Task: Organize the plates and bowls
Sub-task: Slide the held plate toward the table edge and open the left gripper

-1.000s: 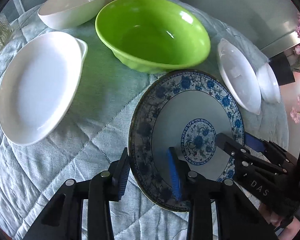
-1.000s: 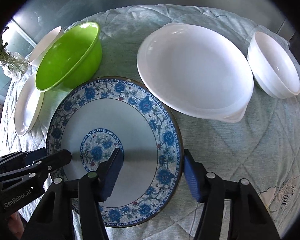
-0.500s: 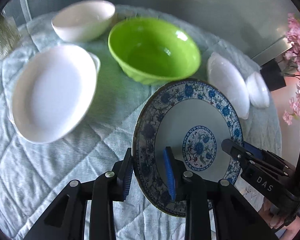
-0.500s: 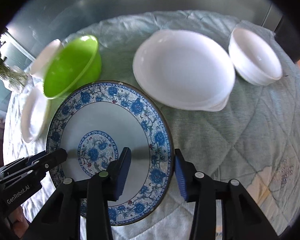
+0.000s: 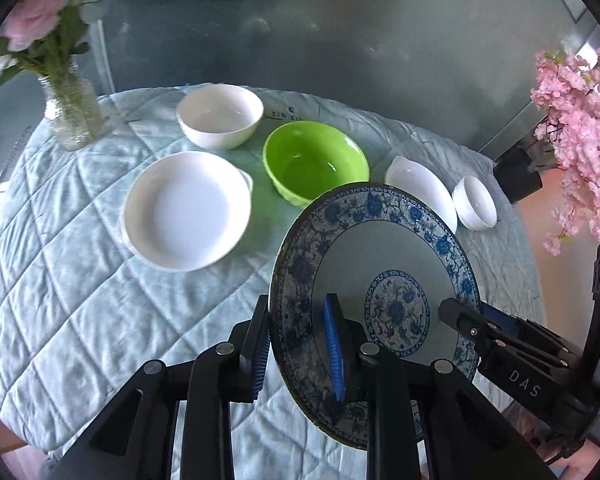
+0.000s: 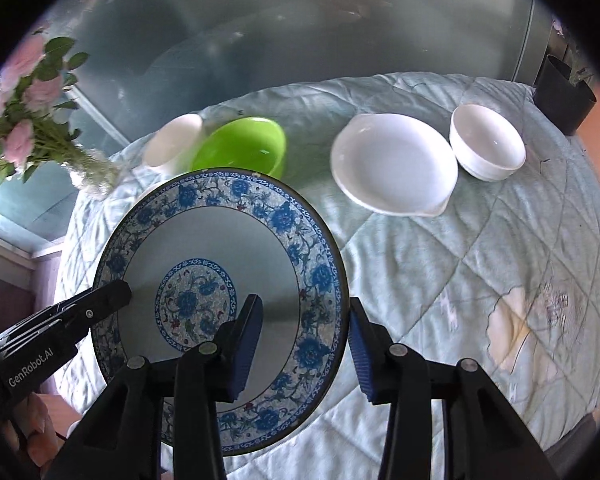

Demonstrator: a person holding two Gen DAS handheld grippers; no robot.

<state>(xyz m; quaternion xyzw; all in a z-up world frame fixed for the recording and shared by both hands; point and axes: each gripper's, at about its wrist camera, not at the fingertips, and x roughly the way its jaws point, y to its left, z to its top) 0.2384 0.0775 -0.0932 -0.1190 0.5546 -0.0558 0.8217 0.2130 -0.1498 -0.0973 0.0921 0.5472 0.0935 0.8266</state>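
At six o'clock in both wrist views we hold the blue plate (image 5: 384, 264) by opposite rims, lifted clear of the quilt (image 5: 80, 280). Our left gripper (image 5: 298, 352) straddles the plate's left rim, one pad under it and one on its face, the jaws closing on it. Our right gripper (image 6: 306, 344) grips the right rim the same way, pads pressed against both sides.

Beyond the plate in the left view, a shallow white dish (image 5: 186, 210) lies at ten o'clock and the green bowl (image 5: 316, 160) at twelve, partly behind the plate's far edge. A white bowl (image 5: 220, 114) sits farther back at eleven. At two o'clock we see an oval dish (image 5: 420, 190) with a small bowl (image 5: 476, 208) just beside it. A vase (image 5: 70, 112) stands at the far left rim.
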